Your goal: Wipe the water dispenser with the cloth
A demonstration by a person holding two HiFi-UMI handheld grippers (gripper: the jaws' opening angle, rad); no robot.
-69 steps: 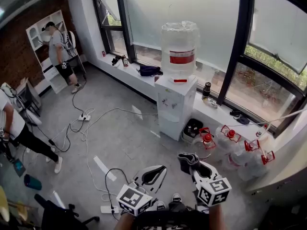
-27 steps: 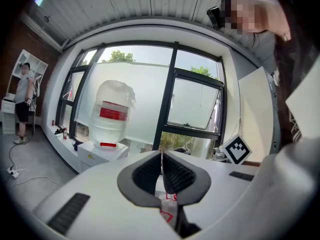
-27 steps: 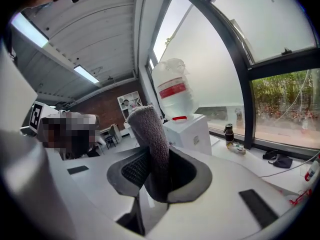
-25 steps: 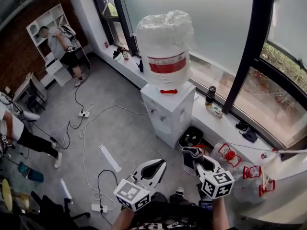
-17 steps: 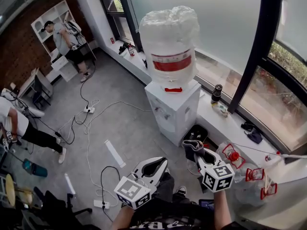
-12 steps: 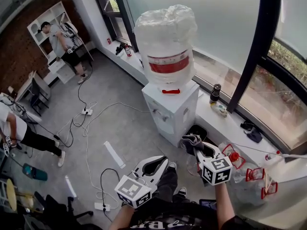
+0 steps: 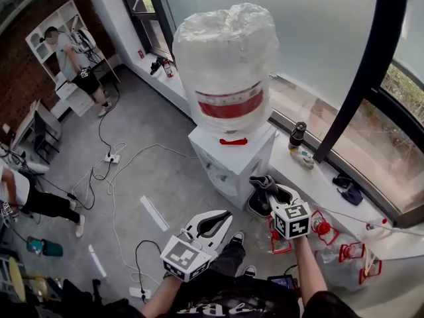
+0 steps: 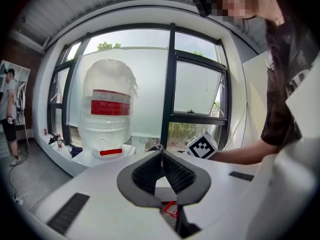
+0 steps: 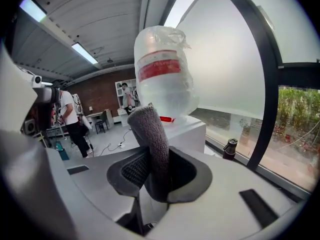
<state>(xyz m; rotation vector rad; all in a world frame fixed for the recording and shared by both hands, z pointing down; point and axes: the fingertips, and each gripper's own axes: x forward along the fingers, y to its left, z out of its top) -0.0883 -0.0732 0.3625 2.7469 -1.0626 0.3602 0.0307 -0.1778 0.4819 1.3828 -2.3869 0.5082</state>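
Water dispenser (image 7: 230, 156): white cabinet on the grey floor against the low window sill; upright, 1 corner turned toward the person.
Bottle (image 7: 225, 68): large clear bottle, inverted, neck down in the dispenser's top; wrapped in crinkled clear film, red band round its lower part; fill level cannot be told.
Floor bottles (image 7: 344, 264): several clear bottles with red caps and handles, standing on the floor to the right of the dispenser.
Flask (image 7: 297, 134): dark, upright on the sill just right of the dispenser; contents not visible.
Cloth (image 9: 152, 139): grey terry, folded into 1 thick strip, pinched at its lower end. Long axis runs out along the jaws; rounded free end points toward the dispenser. In the head view it sits near the cabinet's lower right side, with no visible contact.
Right gripper (image 7: 267, 192): jaws clamped on the cloth; marker cube faces the camera.
Right arm: bare forearm stretched forward from the lower right of the head view, gripper aimed at the cabinet.
Left gripper (image 7: 211, 224): jaws pressed together at the tips, nothing between them.
Left arm: drawn in close to the body, gripper low and well short of the dispenser, pointing up toward it.
Cables (image 7: 112, 171): loose on the floor to the left.
Person (image 7: 66, 58): stands at white shelving, far left.
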